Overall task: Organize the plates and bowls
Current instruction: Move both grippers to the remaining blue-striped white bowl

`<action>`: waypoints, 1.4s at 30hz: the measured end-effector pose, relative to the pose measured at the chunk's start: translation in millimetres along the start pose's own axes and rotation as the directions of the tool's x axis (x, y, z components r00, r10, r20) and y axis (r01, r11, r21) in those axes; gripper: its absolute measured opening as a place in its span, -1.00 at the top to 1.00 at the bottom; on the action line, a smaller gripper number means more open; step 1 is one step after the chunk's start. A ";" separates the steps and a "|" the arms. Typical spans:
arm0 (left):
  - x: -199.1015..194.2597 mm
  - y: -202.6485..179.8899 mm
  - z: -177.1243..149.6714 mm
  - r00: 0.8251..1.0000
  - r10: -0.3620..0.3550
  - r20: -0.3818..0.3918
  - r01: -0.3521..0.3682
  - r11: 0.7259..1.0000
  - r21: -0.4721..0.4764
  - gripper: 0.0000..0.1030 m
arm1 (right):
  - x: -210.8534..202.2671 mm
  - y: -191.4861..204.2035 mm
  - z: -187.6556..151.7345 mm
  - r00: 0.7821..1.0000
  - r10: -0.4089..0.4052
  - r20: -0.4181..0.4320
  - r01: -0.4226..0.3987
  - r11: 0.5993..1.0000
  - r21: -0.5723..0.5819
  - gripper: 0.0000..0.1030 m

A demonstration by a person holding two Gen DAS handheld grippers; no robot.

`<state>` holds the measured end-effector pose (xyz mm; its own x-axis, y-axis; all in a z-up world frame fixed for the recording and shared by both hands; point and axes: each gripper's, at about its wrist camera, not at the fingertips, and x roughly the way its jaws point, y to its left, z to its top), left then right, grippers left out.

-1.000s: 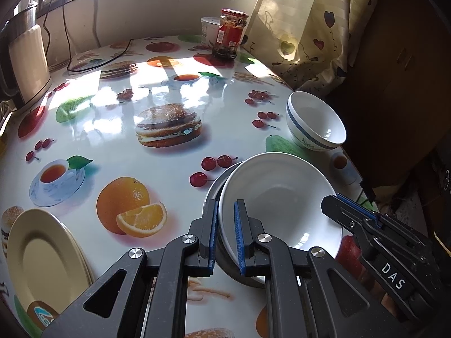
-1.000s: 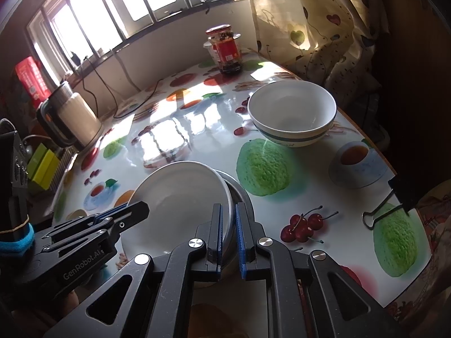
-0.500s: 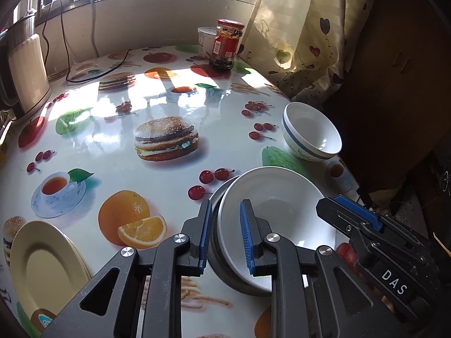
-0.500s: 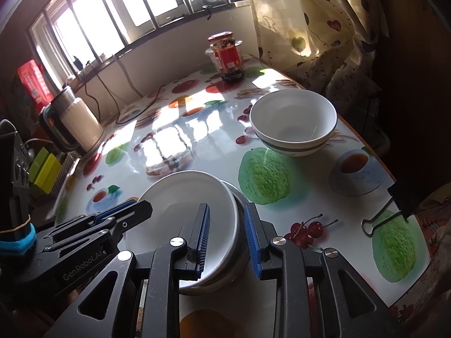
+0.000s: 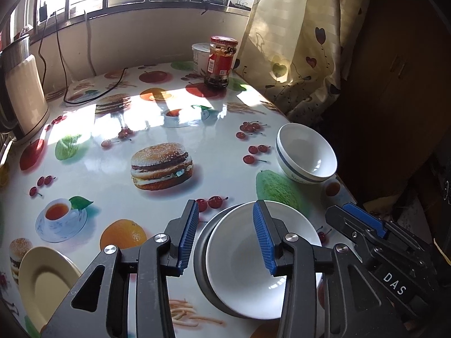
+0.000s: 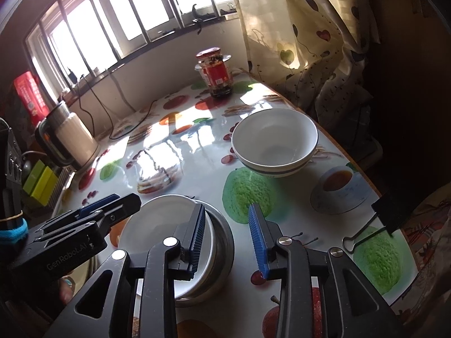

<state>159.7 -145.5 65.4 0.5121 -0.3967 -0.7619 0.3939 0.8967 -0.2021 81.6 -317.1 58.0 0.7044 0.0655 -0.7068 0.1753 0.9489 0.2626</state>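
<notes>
Left wrist view, from left to right: a cream plate (image 5: 45,281) lies flat to the left of the left gripper (image 5: 225,236), its near edge cut off by the frame. The left gripper's jaws stand wide apart, released, holding nothing. Its left finger is clear of the dishes, while its right finger stands in front of the white bowl (image 5: 253,264). That bowl faces mouth up, nested slightly off-centre in a grey metal bowl (image 5: 201,256), whose rim shows only as a crescent on the left; being round, neither has a long axis. The fingers hide the near part of both. Ahead and to the right, near the table's (image 5: 112,169) edge, a striped bowl (image 5: 305,153) sits upright, well apart from the stack. The right gripper (image 5: 363,225) enters from the right, seen side-on.

In the right wrist view, the left gripper (image 6: 107,200) reaches in from the left beside the white bowl (image 6: 157,225). The right gripper (image 6: 228,239) is likewise spread and empty, its left finger over the metal bowl's (image 6: 222,239) rim, its right finger over bare table (image 6: 197,174). The striped bowl (image 6: 274,142) stands ahead.
</notes>
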 end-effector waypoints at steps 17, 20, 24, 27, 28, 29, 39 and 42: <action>20.8 -32.7 32.9 1.000 0.005 0.007 -0.006 0.999 0.053 0.19 | -1.8 -41.7 35.4 0.997 -0.063 0.054 0.063 0.998 0.012 0.18; 24.3 -35.9 40.8 1.000 0.012 0.009 -0.012 0.999 0.050 0.19 | 0.7 -49.8 41.7 0.995 -0.081 0.054 0.080 0.997 0.017 0.17; 30.0 -43.9 52.6 1.000 0.012 0.013 -0.013 0.997 0.072 0.19 | 4.0 -60.1 50.0 0.994 -0.099 0.055 0.098 0.995 0.020 0.17; 39.0 -47.6 60.8 1.000 -0.016 -0.016 0.017 0.998 0.057 0.20 | 9.2 -67.9 56.6 0.992 -0.115 0.048 0.114 0.993 0.025 0.16; 42.6 -49.5 63.5 0.999 -0.022 -0.023 0.023 0.998 0.051 0.20 | 11.3 -70.5 58.6 0.992 -0.120 0.047 0.118 0.993 0.028 0.16; 45.1 -51.6 64.9 1.000 -0.011 -0.019 0.012 0.998 0.054 0.20 | 13.4 -73.0 60.3 0.991 -0.123 0.044 0.122 0.992 0.030 0.16; 72.0 -69.1 73.7 0.998 -0.001 -0.060 0.006 0.998 0.070 0.20 | 34.9 -91.9 67.6 0.991 -0.133 0.011 0.133 0.990 0.048 0.16; 83.3 -73.7 74.8 0.996 0.009 -0.087 -0.002 0.997 0.083 0.20 | 43.1 -94.0 70.6 0.991 -0.136 -0.002 0.136 0.990 0.044 0.16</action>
<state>230.4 -259.3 62.9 0.4477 -0.3698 -0.8141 0.4545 0.8782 -0.1490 144.0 -425.3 49.3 0.6728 -0.0633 -0.7371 0.2990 0.9346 0.1926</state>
